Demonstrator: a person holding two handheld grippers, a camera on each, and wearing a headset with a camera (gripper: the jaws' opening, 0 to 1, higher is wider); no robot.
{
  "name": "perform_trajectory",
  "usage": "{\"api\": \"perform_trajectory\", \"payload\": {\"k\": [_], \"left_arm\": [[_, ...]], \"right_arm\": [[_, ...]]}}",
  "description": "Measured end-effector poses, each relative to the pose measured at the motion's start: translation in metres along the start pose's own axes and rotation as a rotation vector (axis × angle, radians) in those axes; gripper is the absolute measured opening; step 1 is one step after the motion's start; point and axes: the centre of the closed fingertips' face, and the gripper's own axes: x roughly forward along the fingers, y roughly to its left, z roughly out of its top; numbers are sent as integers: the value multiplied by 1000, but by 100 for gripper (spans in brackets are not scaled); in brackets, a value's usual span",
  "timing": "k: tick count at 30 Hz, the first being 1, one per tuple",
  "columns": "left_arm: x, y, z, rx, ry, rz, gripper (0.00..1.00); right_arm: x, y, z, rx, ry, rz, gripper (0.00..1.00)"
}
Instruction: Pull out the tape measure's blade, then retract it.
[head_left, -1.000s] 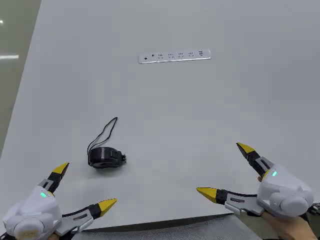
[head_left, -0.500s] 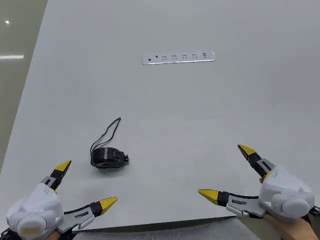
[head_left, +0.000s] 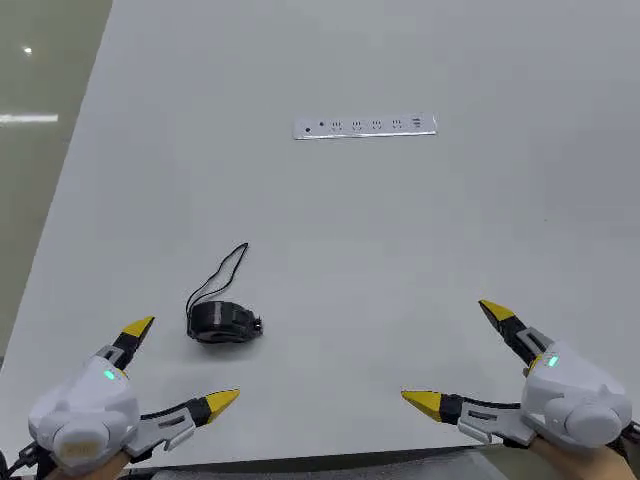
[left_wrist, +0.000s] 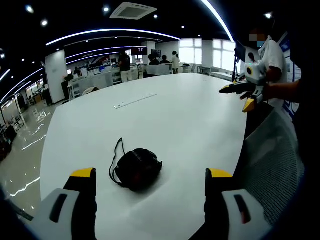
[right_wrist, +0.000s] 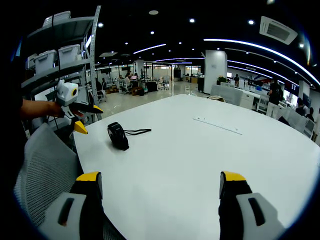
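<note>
On the table (head_left: 400, 250), tape measure (head_left: 222, 322) lies before power strip (head_left: 365, 127).

Matt black tape measure (head_left: 223, 321) casing, thin cord loop, smooth matt white table (head_left: 400, 230), glossy floor (head_left: 40, 150)

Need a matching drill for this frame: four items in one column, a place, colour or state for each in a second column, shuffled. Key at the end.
Column 1
1. tape measure
2. power strip
3. left gripper
4. right gripper

Column 2
A. white, lying flat on the far part of the table
B. open, at the near right edge
C. open, at the near left, close to the tape measure
D. black, blade not yet out

Pairs: 1-D, 2-A, 3-C, 4-B
</note>
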Motion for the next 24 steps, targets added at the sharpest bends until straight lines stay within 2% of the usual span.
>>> {"api": "perform_trajectory", "payload": {"k": [4, 11, 14, 16, 24], "left_arm": [[3, 4, 1, 5, 6, 16, 86], [11, 1, 0, 32, 22, -6, 85], [14, 3, 1, 35, 29, -7, 85], [16, 4, 2, 20, 38, -30, 83], [22, 22, 12, 54, 48, -39, 81]], "right_arm": [[1, -2, 0, -3, 2, 4, 99], [4, -3, -2, -18, 8, 21, 99], [6, -4, -4, -26, 11, 29, 99], [7, -4, -4, -27, 14, 34, 99], [14, -4, -3, -55, 14, 70, 97]]}}
